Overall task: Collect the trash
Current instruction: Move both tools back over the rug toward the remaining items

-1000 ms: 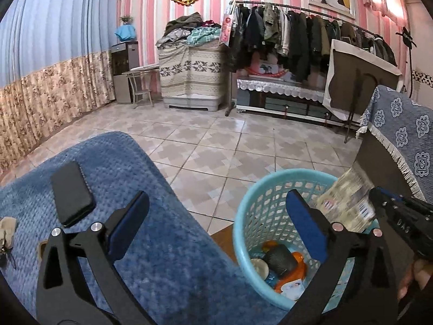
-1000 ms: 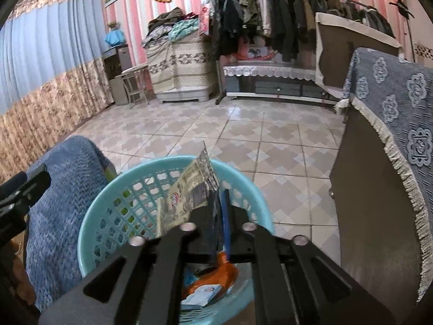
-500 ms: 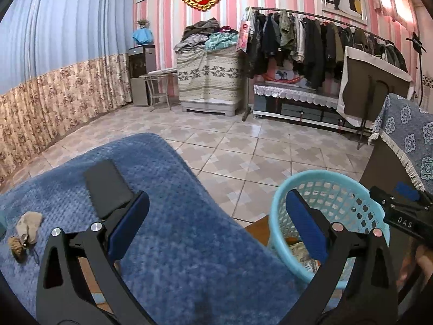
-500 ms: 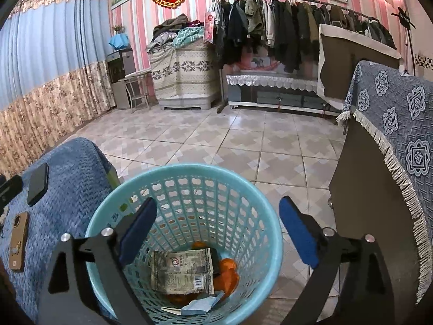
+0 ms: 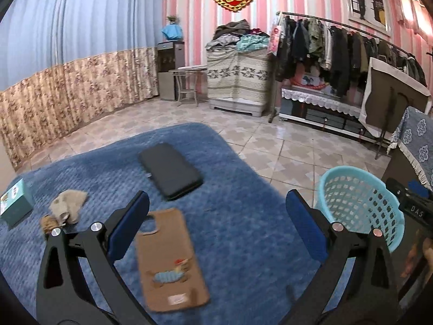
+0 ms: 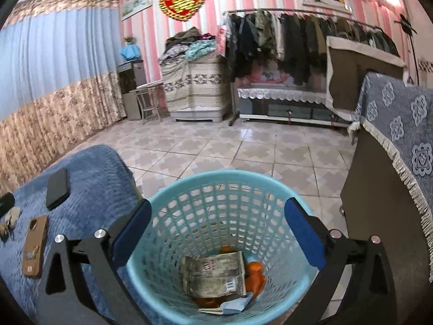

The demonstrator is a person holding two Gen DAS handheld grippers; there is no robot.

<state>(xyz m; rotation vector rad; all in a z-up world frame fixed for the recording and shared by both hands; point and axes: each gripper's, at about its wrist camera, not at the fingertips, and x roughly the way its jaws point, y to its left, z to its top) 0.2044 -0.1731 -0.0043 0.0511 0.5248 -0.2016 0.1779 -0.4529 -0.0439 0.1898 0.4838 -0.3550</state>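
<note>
Drop step looks done: the right claw [image 6: 216, 230] hangs over the basket [image 6: 173, 197], jaws opening with nothing between, the wrapper [image 6: 213, 273] lying at the bottom below it, while the left claw [image 5: 216, 222], apart and empty, faces the desk [image 5: 243, 230] for more trash.

baskets: 1, light-blue basket [image 6: 230, 197] | wrappers counted inside: 1, snack wrapper [image 6: 213, 273] | dark phones: 1, black phone [image 5: 170, 170] | brown phone cases: 1, phone case [image 5: 170, 260] | small teal boxes: 1, teal box [image 5: 16, 203] | blue blankets: 1, blanket [image 5: 243, 230]
</note>
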